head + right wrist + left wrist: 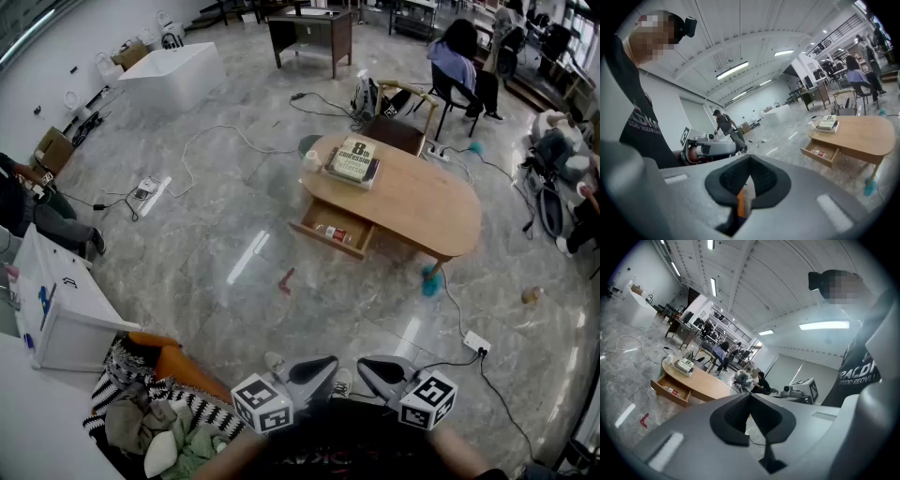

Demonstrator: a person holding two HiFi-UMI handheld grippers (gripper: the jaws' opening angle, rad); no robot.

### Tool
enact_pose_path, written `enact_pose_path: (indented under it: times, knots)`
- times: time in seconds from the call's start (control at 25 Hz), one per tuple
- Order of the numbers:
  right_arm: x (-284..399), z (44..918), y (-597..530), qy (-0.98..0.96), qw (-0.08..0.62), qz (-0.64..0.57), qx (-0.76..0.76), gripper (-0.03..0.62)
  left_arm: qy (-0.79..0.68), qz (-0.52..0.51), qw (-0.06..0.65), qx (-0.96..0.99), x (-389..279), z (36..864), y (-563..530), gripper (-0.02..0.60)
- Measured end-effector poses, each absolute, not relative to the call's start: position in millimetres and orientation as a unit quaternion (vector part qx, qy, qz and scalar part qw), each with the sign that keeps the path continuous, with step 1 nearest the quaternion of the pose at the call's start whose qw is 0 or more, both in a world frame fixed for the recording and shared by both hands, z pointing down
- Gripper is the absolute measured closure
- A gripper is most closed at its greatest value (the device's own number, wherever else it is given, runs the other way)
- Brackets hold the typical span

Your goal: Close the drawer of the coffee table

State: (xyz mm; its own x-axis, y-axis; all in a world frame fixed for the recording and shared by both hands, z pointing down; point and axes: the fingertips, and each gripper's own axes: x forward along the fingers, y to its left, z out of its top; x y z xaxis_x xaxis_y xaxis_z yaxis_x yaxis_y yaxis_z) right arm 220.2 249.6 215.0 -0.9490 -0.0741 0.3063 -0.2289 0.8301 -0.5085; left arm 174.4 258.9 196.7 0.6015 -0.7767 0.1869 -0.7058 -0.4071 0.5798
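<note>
Your left gripper & right gripper sit at bottom centre of the head view; fingers on both are pressed together w/ nothing btwn them; the drawer stands open from the bench at centre frame, well apart from both grippers; small items lie inside it; a book stack rests on the bench's upper-left end.

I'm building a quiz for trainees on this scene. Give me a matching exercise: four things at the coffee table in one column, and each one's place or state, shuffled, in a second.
Things:
1. drawer
2. book
3. small red object
4. teal object

Places or states:
A. on top of the coffee table
B. on the floor at the table's foot
C. pulled open
D. on bare floor, apart from the table

Pairs: 1-C; 2-A; 3-D; 4-B
</note>
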Motion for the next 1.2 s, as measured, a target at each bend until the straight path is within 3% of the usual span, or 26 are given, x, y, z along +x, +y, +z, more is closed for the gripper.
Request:
enact_pose_path:
  times: [0.44,1.2]
  knots:
    - [217,212,259,-0.949,0.140,0.274,0.073,0.594,-0.447,-0.057,0.315,0.836,173,195,270,0.583]
    - [231,157,230,-0.965,0.047,0.241,0.091,0.594,-0.462,-0.044,0.245,0.851,175,146,260,0.583]
